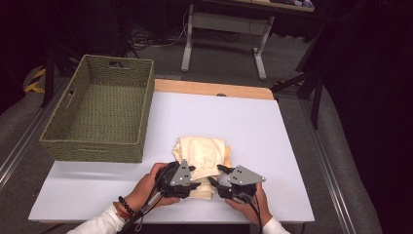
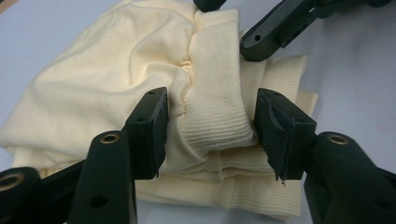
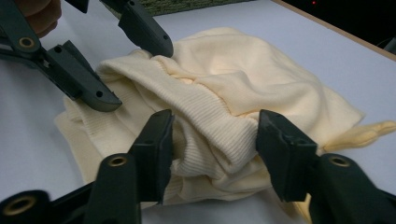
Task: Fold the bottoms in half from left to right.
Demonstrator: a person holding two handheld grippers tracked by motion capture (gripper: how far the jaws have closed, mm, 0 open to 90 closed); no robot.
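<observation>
A folded cream garment [image 1: 202,153] with ribbed cuffs lies on the white table [image 1: 234,117], near its front edge. My left gripper [image 1: 196,177] comes at it from the left. In the left gripper view its jaws [image 2: 210,126] press on both sides of a ribbed cuff [image 2: 217,93] on top of the pile. My right gripper [image 1: 216,175] meets the garment from the right. In the right gripper view its jaws [image 3: 215,140] stand apart astride a ribbed fold [image 3: 210,116] without squeezing it. Each gripper view also shows the other gripper's jaws at the cloth.
A green woven basket [image 1: 141,112], with nothing inside, stands at the table's back left and overhangs its left edge. A wooden strip [image 1: 209,87] borders the table's far side. Behind it on the floor stands a desk frame [image 1: 224,34] with cables.
</observation>
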